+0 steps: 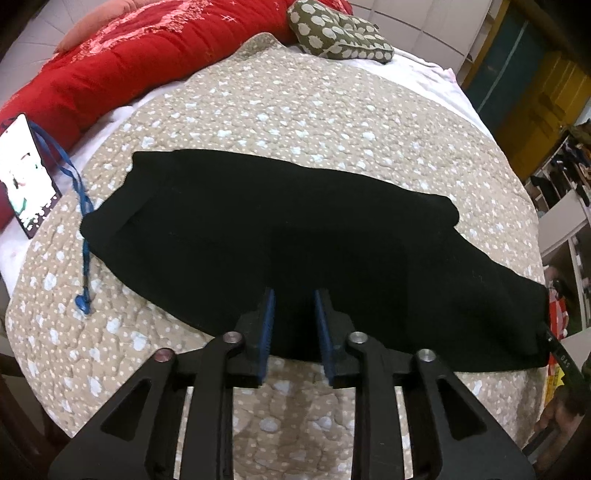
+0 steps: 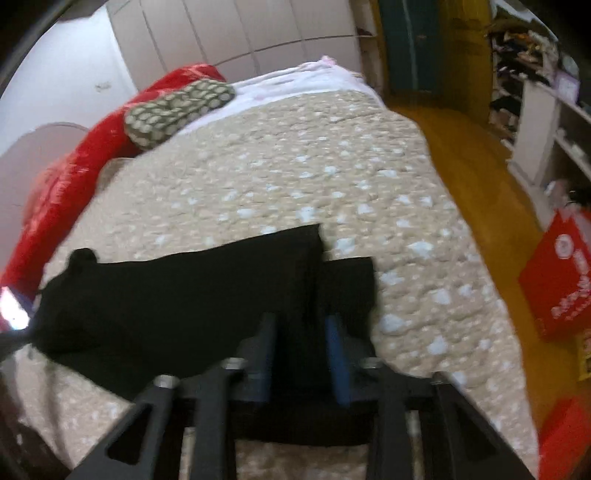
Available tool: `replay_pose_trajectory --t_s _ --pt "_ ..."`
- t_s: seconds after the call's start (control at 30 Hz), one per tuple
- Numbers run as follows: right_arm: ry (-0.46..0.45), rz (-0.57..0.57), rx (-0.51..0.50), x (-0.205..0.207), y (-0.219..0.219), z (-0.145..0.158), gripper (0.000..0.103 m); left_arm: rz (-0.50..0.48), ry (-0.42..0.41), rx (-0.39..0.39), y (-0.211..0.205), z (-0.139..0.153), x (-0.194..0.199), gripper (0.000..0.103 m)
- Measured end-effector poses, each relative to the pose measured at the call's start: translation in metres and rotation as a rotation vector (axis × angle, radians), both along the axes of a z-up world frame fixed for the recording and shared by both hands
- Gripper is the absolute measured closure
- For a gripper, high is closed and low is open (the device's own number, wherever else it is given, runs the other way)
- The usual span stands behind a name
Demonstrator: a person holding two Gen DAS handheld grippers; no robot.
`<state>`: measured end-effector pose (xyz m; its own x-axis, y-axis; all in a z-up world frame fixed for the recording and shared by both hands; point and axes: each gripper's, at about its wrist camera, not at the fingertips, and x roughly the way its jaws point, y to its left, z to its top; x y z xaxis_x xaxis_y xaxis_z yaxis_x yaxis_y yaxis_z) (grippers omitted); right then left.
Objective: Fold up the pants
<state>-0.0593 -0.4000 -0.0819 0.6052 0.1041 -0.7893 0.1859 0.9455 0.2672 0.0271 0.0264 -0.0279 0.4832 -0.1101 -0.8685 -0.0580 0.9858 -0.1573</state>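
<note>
Black pants (image 1: pixel 295 236) lie lengthwise across a beige spotted quilt (image 1: pixel 295 110) on a bed, folded leg on leg. My left gripper (image 1: pixel 294 295) is open, its blue pads over the pants' near edge at the middle. In the right wrist view the pants (image 2: pixel 166 295) stretch to the left, and one end is lifted. My right gripper (image 2: pixel 301 321) has black cloth between its blue pads, with a gap showing between the jaws; the view is blurred. A tip of the right gripper shows at the pants' right end in the left view (image 1: pixel 557 350).
A phone (image 1: pixel 26 173) with a blue lanyard (image 1: pixel 79 206) lies at the quilt's left edge. A red blanket (image 1: pixel 129 55) and a green spotted cushion (image 1: pixel 340 33) lie at the bed's far end. Wooden floor (image 2: pixel 480 155), shelves and a red box (image 2: pixel 561 277) are to the right.
</note>
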Motion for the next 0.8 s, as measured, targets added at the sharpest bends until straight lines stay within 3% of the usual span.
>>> replay_pose_trajectory --t_s 0.17,0.23,0.3,0.5,0.6,0.7,0.8 --pt "-0.148 0.027 0.038 -0.038 -0.009 0.057 0.096 0.009 -0.02 0.0 0.006 0.008 -0.003 0.079" --pt "-0.175 0.011 0.016 -0.05 -0.016 0.072 0.096 0.018 -0.029 -0.01 0.009 0.011 -0.004 0.069" --pt "-0.151 0.008 0.018 -0.05 -0.02 0.07 0.097 0.027 -0.046 -0.028 0.01 0.012 -0.004 0.052" --pt "0.082 -0.007 -0.071 -0.012 -0.01 0.001 0.096 -0.008 -0.036 0.004 -0.002 0.005 -0.003 0.052" --pt "0.075 -0.021 -0.135 -0.016 -0.006 0.01 0.083 -0.012 -0.036 0.042 -0.004 0.0 -0.001 0.052" --pt "0.025 -0.025 -0.229 -0.022 0.005 0.039 0.082 0.01 -0.047 0.061 -0.001 -0.003 0.001 0.052" --pt "-0.057 0.08 -0.113 -0.013 0.03 0.059 0.079 0.019 -0.051 0.056 0.004 -0.004 0.005 0.052"
